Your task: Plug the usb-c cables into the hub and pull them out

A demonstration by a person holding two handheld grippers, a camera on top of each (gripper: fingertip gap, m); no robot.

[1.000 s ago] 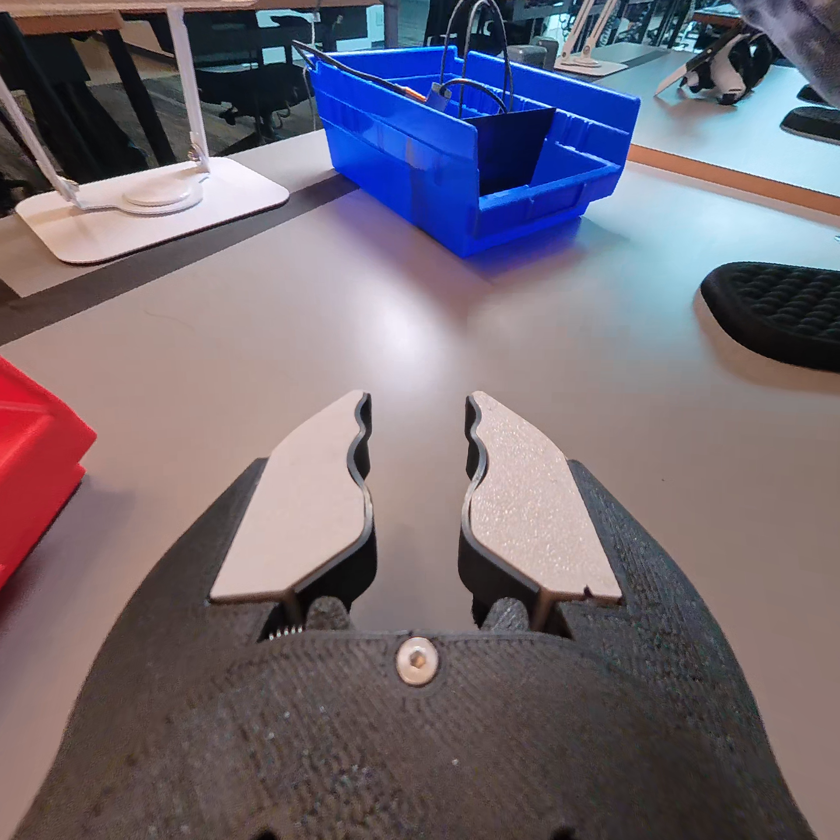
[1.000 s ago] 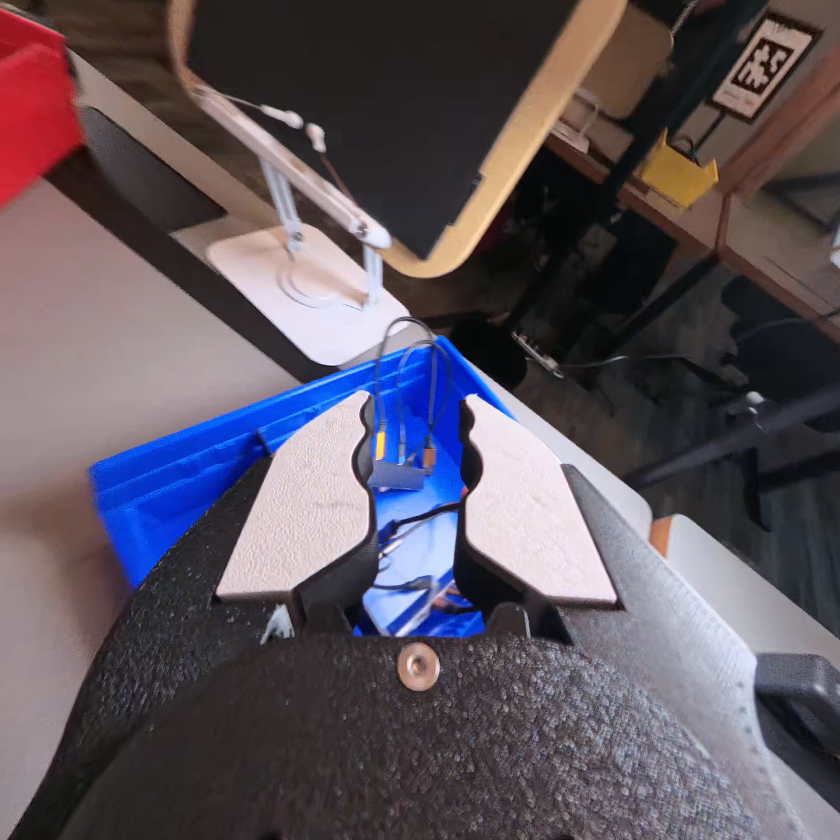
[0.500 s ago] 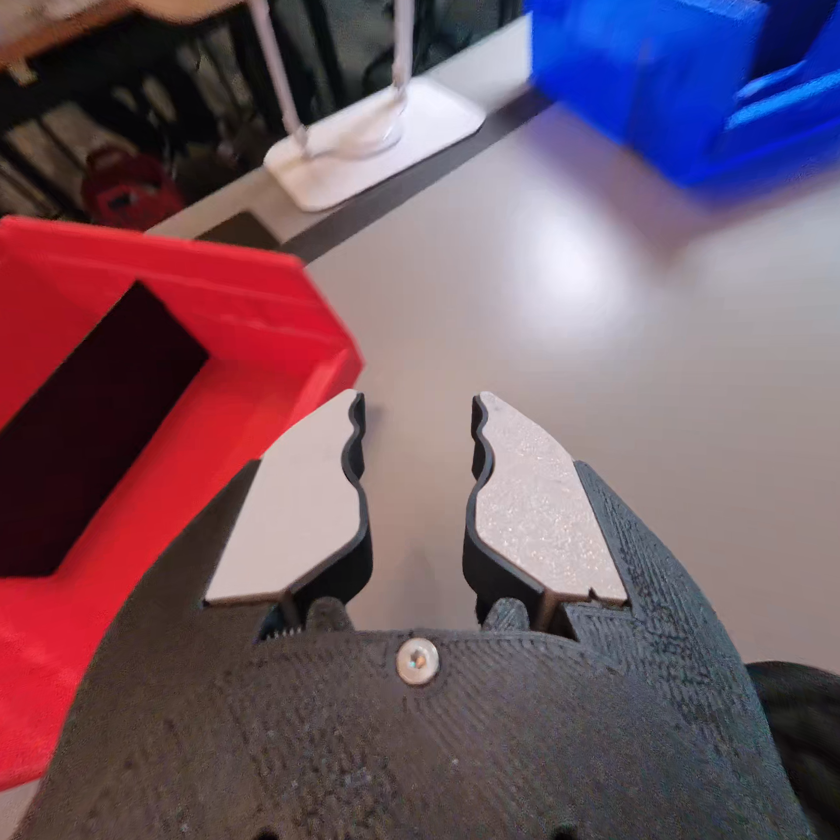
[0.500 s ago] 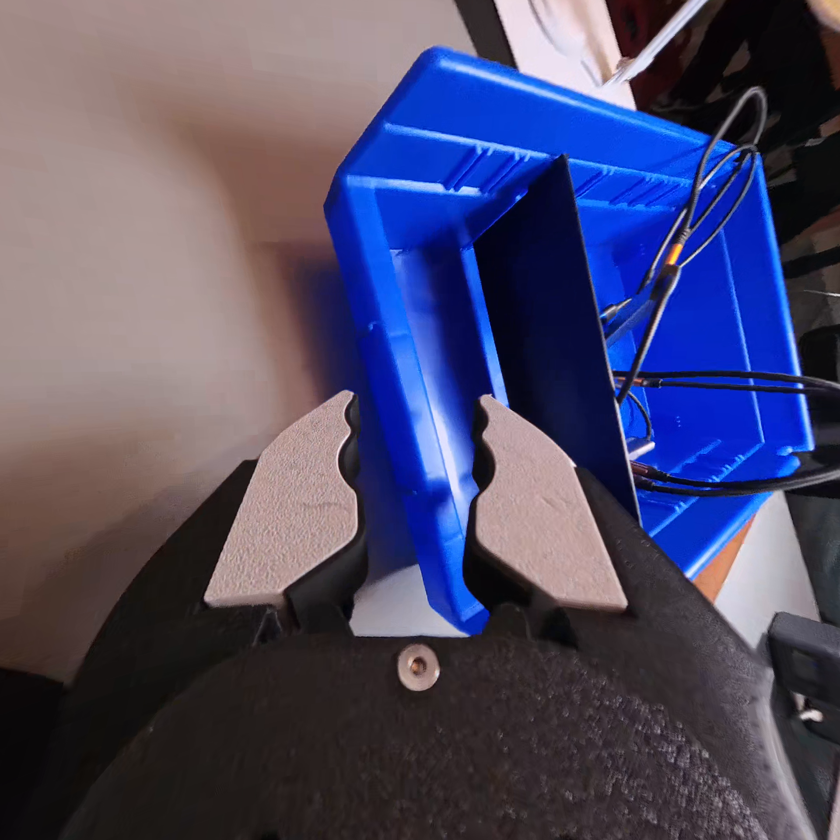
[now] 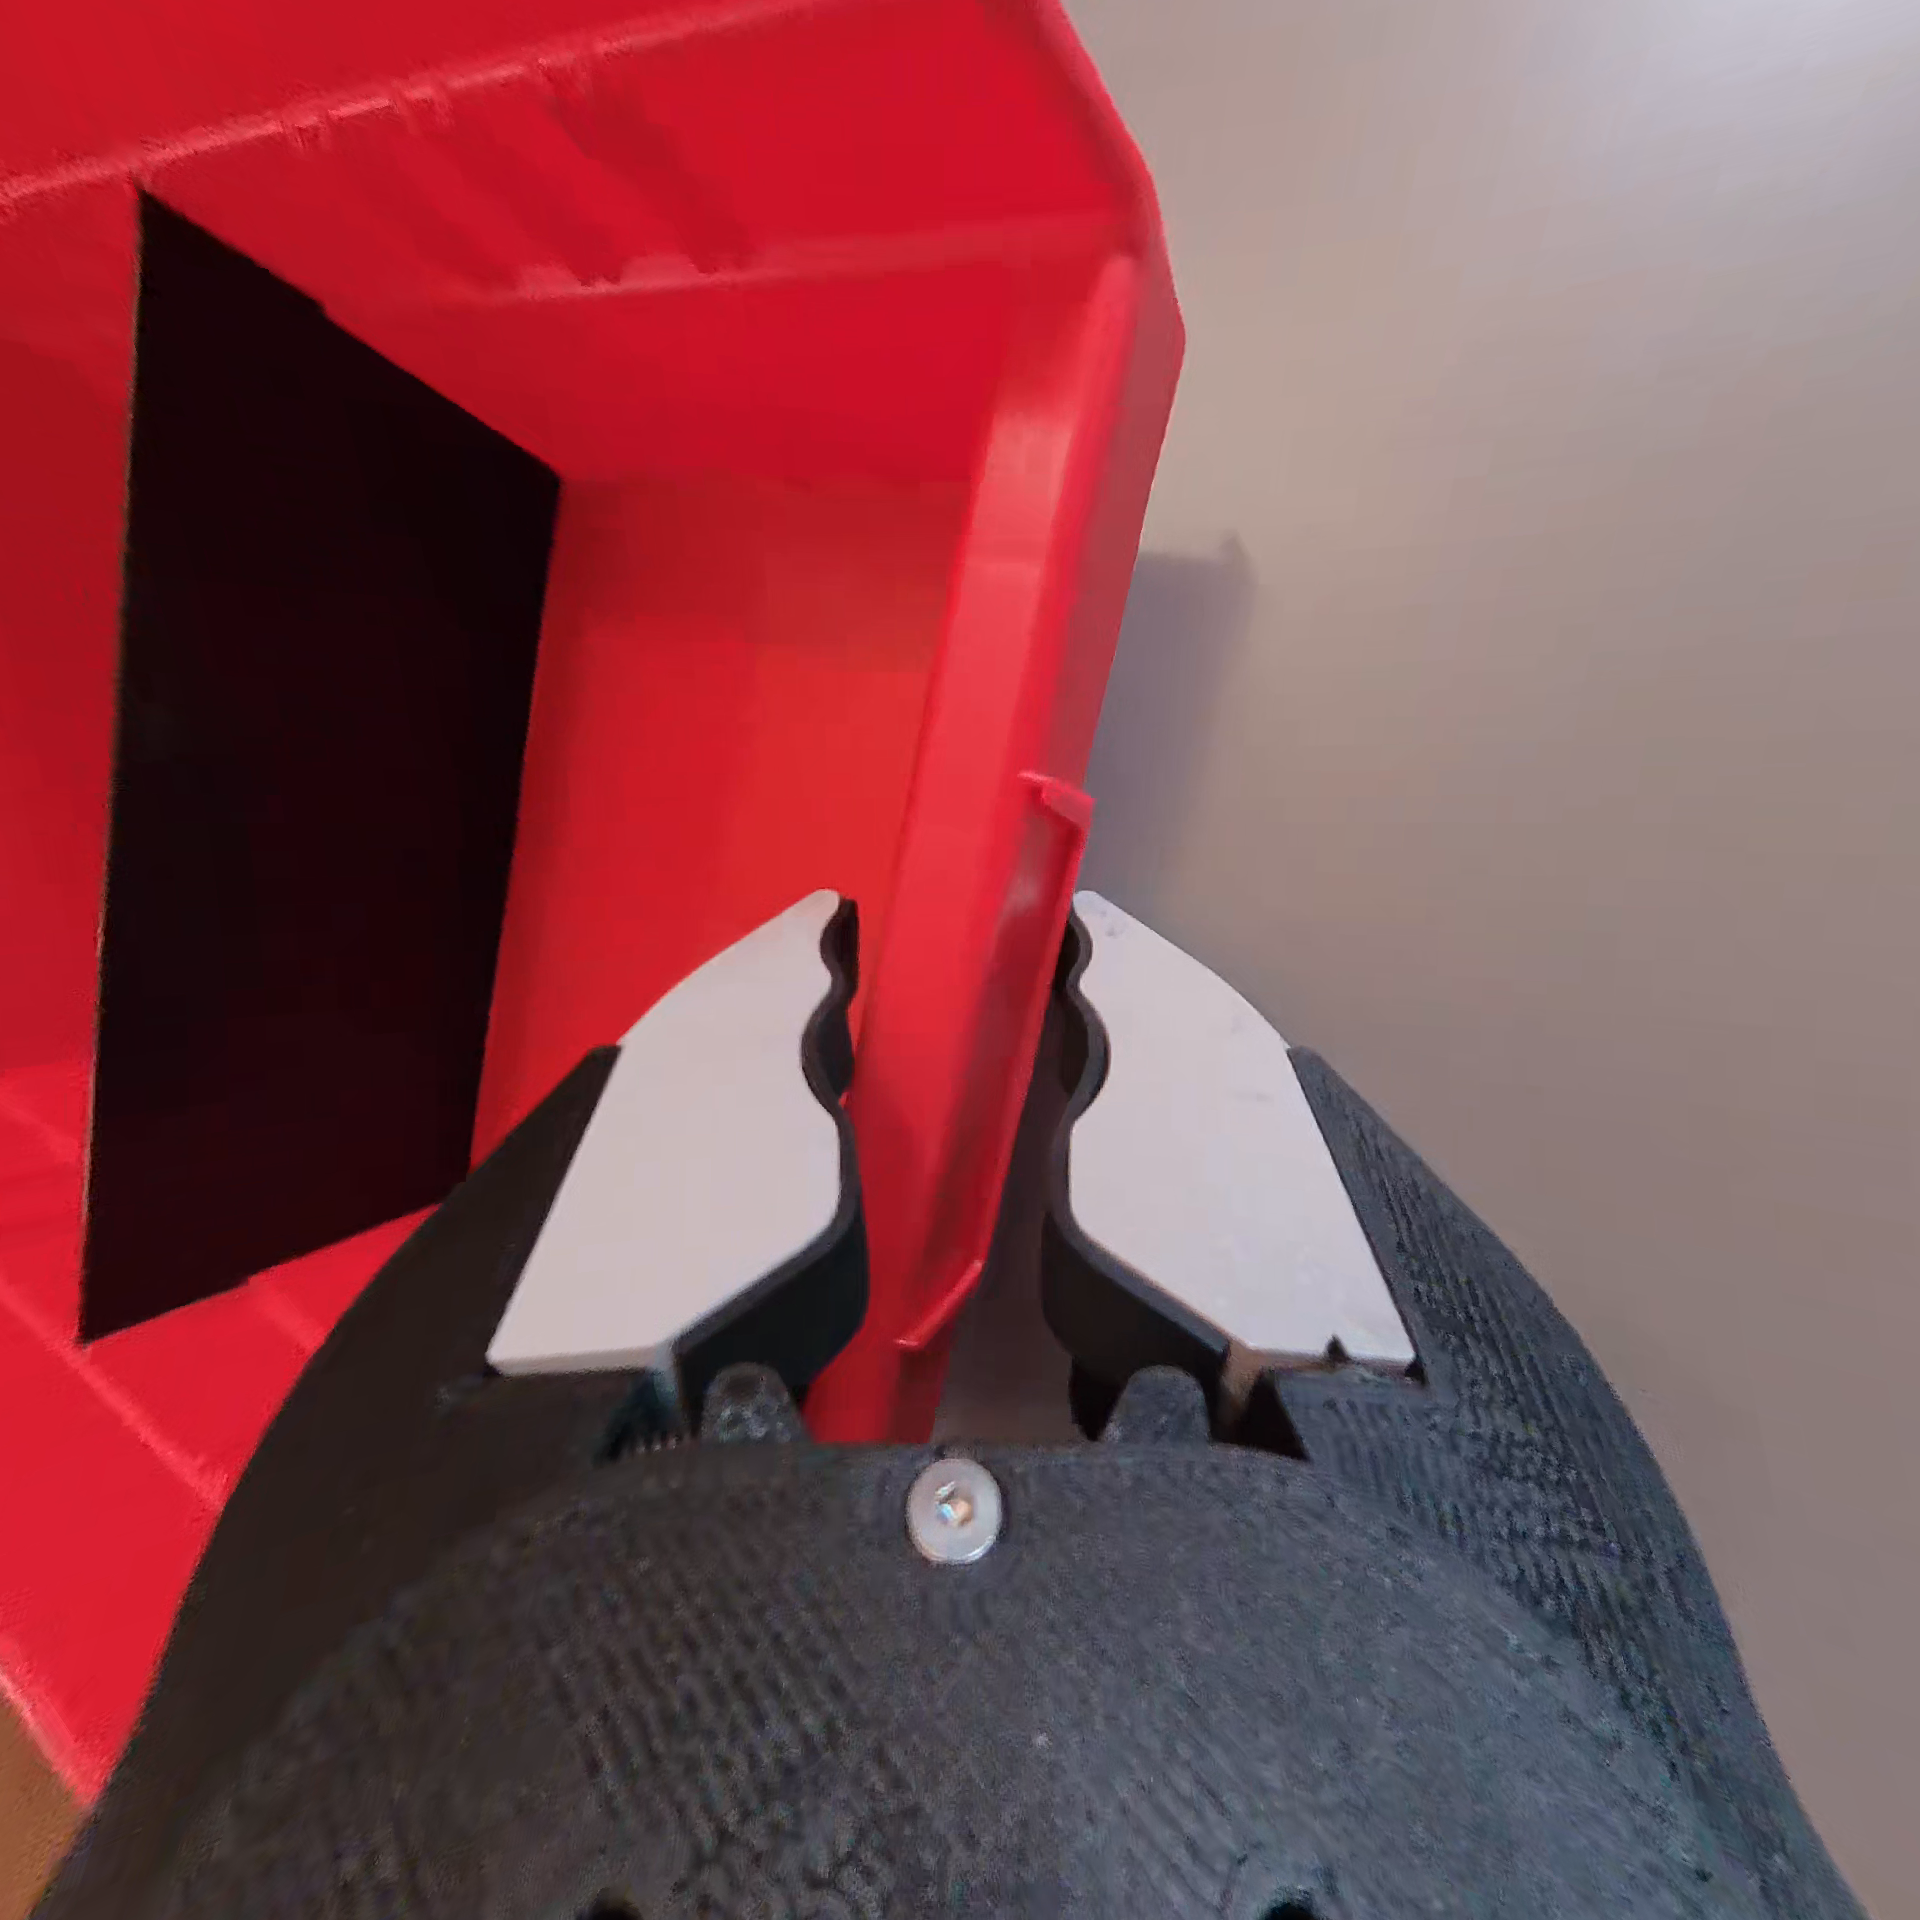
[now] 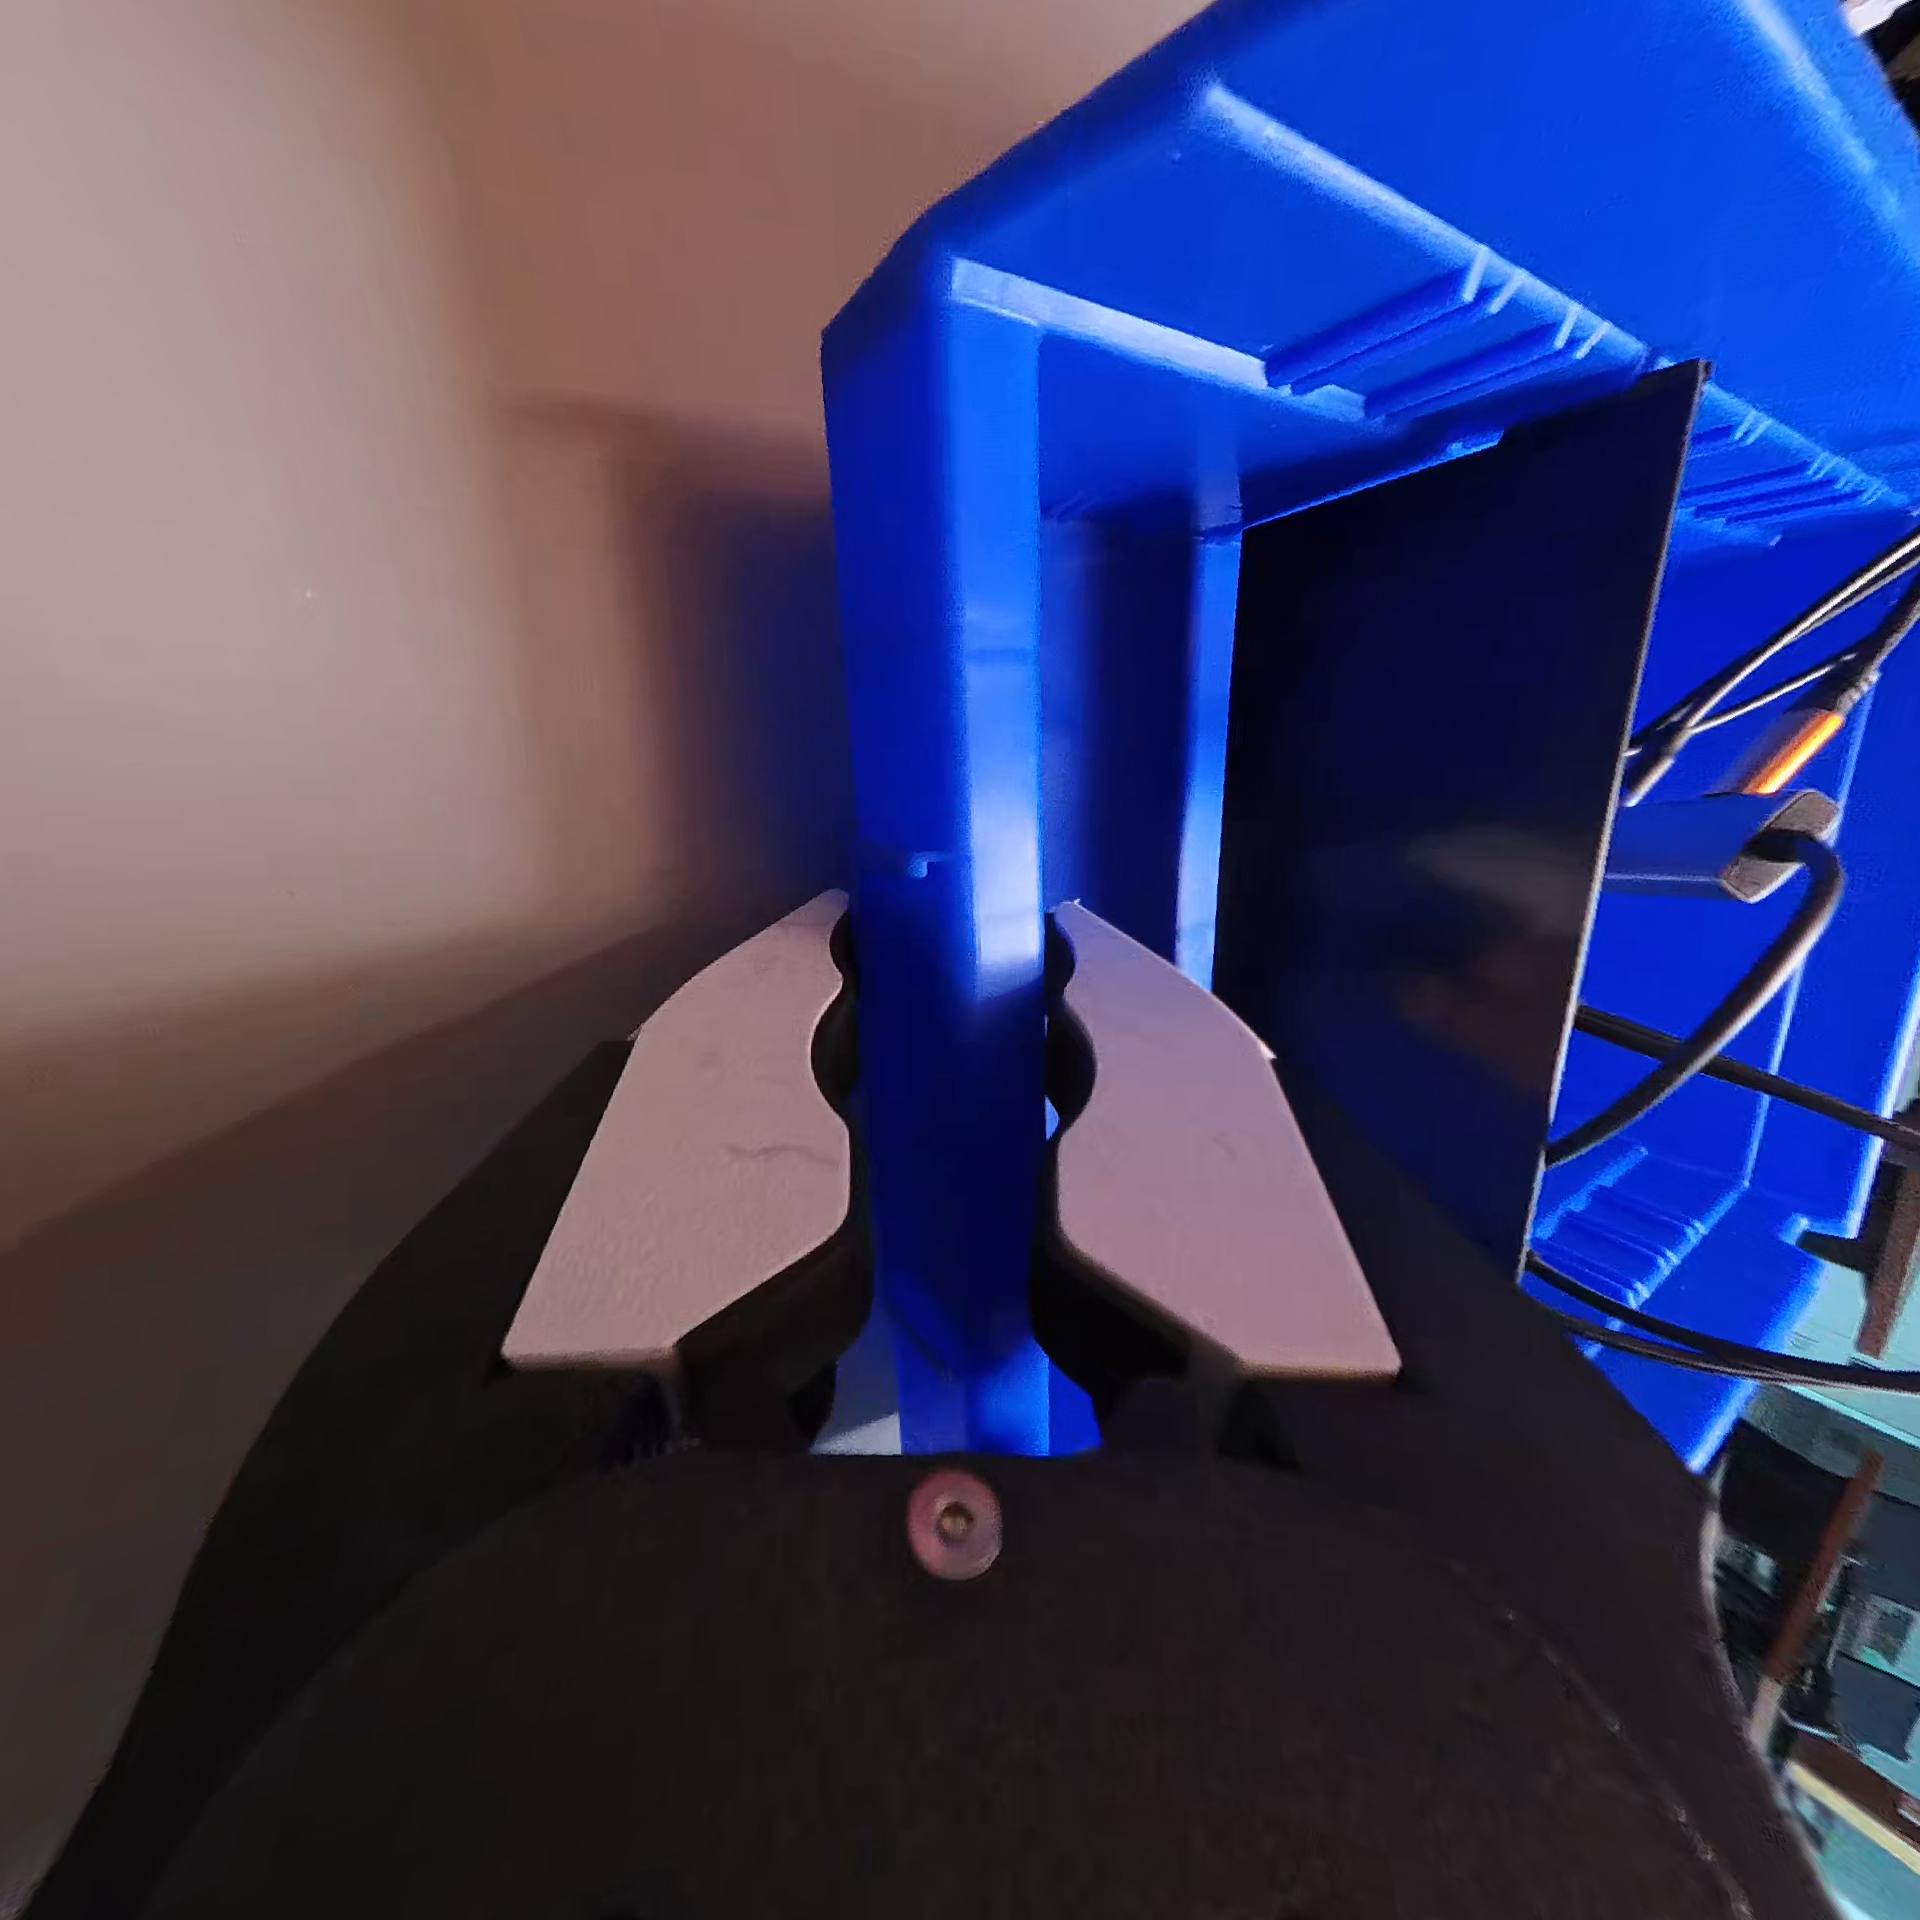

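In the right wrist view, a blue bin [image 6: 1403, 208] holds a grey hub [image 6: 1704, 868] with black USB-C cables [image 6: 1725, 1039] behind a black divider [image 6: 1434, 831]. One cable has an orange plug [image 6: 1792, 764] by the hub. My right gripper [image 6: 948, 914] is shut on the blue bin's near wall [image 6: 935, 623], one finger on each side. In the left wrist view, my left gripper [image 5: 956, 914] is shut on the side wall [image 5: 1039, 623] of a red bin [image 5: 727, 312], one finger inside and one outside.
The red bin has a black divider [image 5: 312, 779] and shows nothing else inside. Both bins stand on a grey table [image 5: 1558, 520], which also shows in the right wrist view [image 6: 364, 520]. Dark clutter lies past the blue bin's right edge [image 6: 1849, 1558]. One gripper's finger ends stand about 45 cm off the other's.
My left gripper swung left from the bare table onto the red bin's wall and closed. My right gripper came down over the blue bin's wall and closed on it.
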